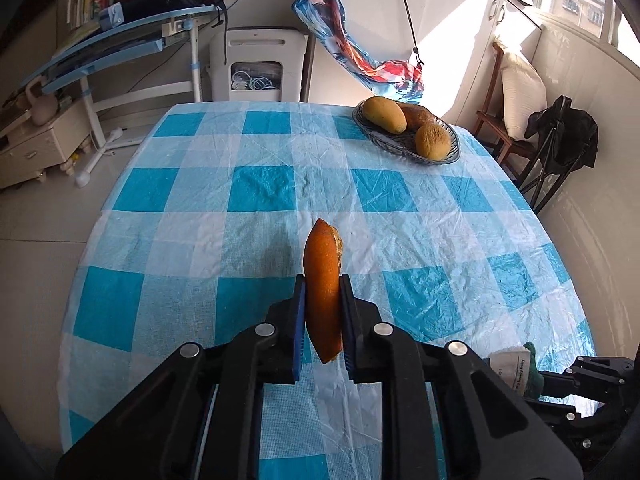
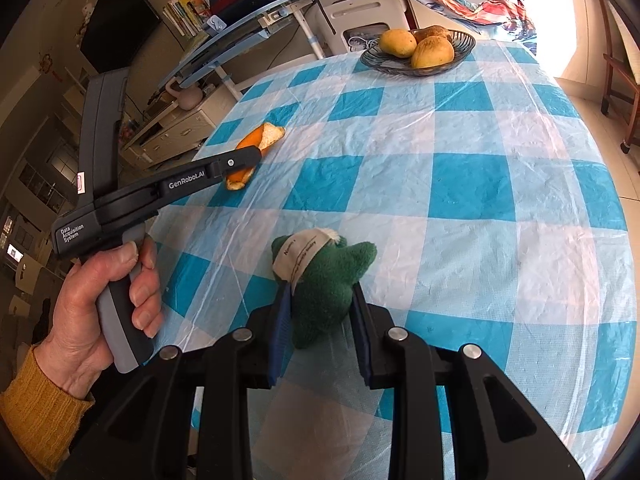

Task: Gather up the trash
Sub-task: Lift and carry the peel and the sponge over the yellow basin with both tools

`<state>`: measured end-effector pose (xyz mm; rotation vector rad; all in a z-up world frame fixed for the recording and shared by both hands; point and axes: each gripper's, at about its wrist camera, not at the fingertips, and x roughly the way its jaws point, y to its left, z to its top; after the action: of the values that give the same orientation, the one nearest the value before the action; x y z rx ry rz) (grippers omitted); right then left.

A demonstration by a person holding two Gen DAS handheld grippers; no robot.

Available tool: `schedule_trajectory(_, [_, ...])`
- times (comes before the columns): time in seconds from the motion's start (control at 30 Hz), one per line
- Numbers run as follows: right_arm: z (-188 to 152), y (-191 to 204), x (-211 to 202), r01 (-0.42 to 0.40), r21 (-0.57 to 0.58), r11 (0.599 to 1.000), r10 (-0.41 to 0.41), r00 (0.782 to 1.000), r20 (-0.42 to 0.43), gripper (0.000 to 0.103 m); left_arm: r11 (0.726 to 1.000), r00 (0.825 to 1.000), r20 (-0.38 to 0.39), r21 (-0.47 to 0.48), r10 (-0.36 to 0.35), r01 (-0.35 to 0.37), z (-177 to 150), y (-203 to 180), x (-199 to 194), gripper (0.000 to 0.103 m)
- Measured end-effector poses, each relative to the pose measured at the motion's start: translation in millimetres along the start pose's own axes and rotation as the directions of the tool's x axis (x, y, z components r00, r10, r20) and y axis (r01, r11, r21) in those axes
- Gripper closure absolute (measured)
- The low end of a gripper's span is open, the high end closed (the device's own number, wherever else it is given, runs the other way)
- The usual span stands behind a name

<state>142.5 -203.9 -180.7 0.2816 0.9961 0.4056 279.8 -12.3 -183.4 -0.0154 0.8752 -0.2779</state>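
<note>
A strip of orange peel stands on end between the blue pads of my left gripper, which is shut on it. From the right wrist view the peel hangs near the table's left edge in the left gripper, which a hand holds by its grip. My right gripper is shut on a green plush toy with a white cap, low over the checked tablecloth. The toy also shows at the lower right of the left wrist view.
A glass bowl with three yellow-brown fruits stands at the table's far right; its rim shows in the right wrist view too. Beyond the table are a blue desk, a white appliance, a chair and a hanging colourful cloth.
</note>
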Motion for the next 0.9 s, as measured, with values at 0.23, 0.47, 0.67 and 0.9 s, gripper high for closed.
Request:
schedule_trajectory(0.23, [-1.9, 2.1, -12.4, 0.008, -0.012, 1.000, -0.007, 0.998, 0.057, 0.074, 1.000, 1.000, 0.018, 0.008, -0.002, 0.002, -21.2, 1.0, -39.3, 0.087])
schedule_trajectory(0.47, [-3.5, 9.3, -29.4, 0.036, -0.050, 0.998, -0.029, 0.991, 0.132, 0.074, 1.000, 0.999, 0.045, -0.007, -0.006, 0.007, -40.3, 1.9, -76.2, 0.087])
schedule_trajectory(0.67, [-10.9, 15.9, -49.1, 0.049, -0.071, 0.996, -0.034, 0.980, 0.199, 0.074, 1.000, 0.998, 0.068, -0.021, -0.011, 0.013, -57.7, -0.6, -106.6, 0.087])
schedule_trajectory(0.9, [-32.2, 21.8, -64.5, 0.053, -0.066, 0.996, -0.036, 0.973, 0.227, 0.074, 1.000, 0.996, 0.088, -0.008, 0.002, -0.001, -75.9, -9.3, -134.1, 0.087])
